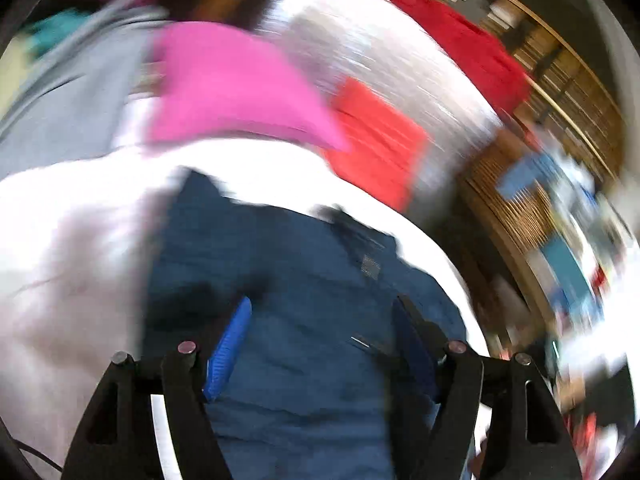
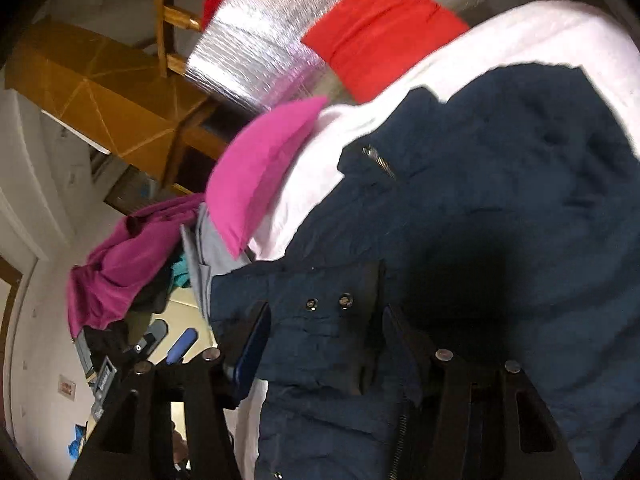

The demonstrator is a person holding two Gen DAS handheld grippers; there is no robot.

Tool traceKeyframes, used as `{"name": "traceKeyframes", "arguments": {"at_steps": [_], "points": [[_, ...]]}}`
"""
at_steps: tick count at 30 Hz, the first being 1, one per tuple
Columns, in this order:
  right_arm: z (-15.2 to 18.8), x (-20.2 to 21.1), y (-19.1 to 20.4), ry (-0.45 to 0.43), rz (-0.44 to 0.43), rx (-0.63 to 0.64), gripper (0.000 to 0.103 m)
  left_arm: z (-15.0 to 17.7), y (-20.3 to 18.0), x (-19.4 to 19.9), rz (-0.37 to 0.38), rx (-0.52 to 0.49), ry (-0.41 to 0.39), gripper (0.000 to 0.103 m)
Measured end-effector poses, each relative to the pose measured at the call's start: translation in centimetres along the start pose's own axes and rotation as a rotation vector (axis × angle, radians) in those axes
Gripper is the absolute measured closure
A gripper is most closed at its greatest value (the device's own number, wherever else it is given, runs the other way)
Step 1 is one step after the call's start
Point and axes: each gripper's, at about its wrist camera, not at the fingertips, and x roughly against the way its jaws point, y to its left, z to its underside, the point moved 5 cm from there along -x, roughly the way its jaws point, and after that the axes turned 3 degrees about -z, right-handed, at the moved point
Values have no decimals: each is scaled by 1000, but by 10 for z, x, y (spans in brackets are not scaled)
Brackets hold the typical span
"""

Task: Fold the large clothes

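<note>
A dark navy jacket (image 1: 304, 280) lies on a white sheet (image 1: 80, 248); in the right wrist view the jacket (image 2: 480, 200) shows a zip and two snap buttons. My left gripper (image 1: 324, 320) is open, its blue-padded fingers spread just above the jacket cloth. My right gripper (image 2: 324, 328) is open too, its fingers either side of the jacket's snap-button edge. Neither holds cloth. The left wrist view is motion-blurred.
A folded pink garment (image 1: 240, 88) and a folded red garment (image 1: 372, 140) lie beyond the jacket on a silver foil mat (image 2: 256, 48). A pile of magenta and grey clothes (image 2: 120, 264) sits at the sheet's edge. Wooden furniture (image 2: 104, 92) stands beside.
</note>
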Motion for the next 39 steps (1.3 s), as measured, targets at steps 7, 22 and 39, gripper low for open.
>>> {"name": "traceKeyframes", "arguments": {"at_steps": [7,22,39], "points": [[4,-55,-8,72,36,-34,41,-8,95,-9,-193,295,2,30],[-13,-41,38,-86,178,228,90,6,65,-41,-152,165,80,29],[-91,74,-103,-260,507,40,90,35,-9,-101,-282,-77,145,27]]}}
